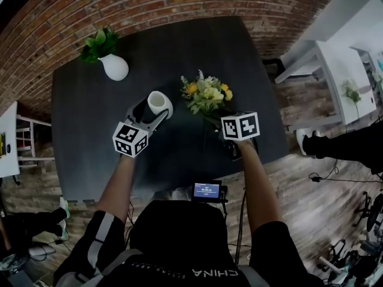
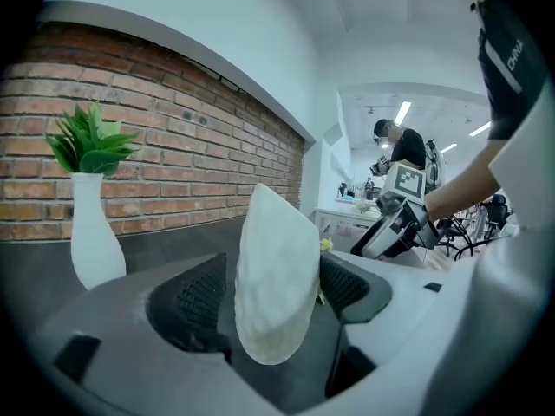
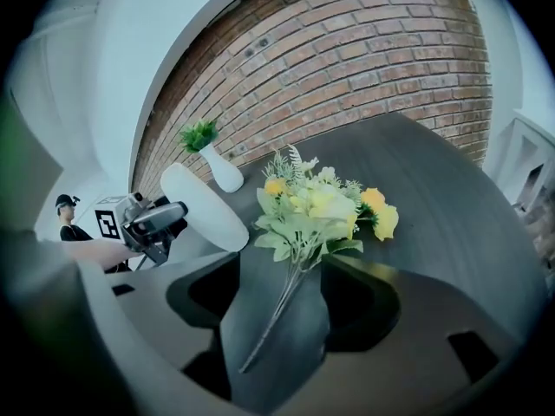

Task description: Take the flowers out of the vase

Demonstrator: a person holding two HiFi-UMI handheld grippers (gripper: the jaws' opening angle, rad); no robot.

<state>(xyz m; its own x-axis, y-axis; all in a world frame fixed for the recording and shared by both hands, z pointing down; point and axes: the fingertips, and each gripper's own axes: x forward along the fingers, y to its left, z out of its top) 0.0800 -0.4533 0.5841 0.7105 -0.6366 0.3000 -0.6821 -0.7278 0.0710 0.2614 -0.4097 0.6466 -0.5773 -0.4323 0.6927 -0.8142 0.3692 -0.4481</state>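
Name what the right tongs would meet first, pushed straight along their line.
Most likely the flowers, which lie on the dark table with their stems between the open right tongs. Depth is hard to judge.

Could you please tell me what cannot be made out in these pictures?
- Flowers: head view, stem ends hidden under the right gripper.
- White vase in the left gripper: left gripper view shows only its outer wall, never its inside.
- Small screen: head view, print too small to read.
- Plant vase: left gripper view, base cut off by the gripper body.
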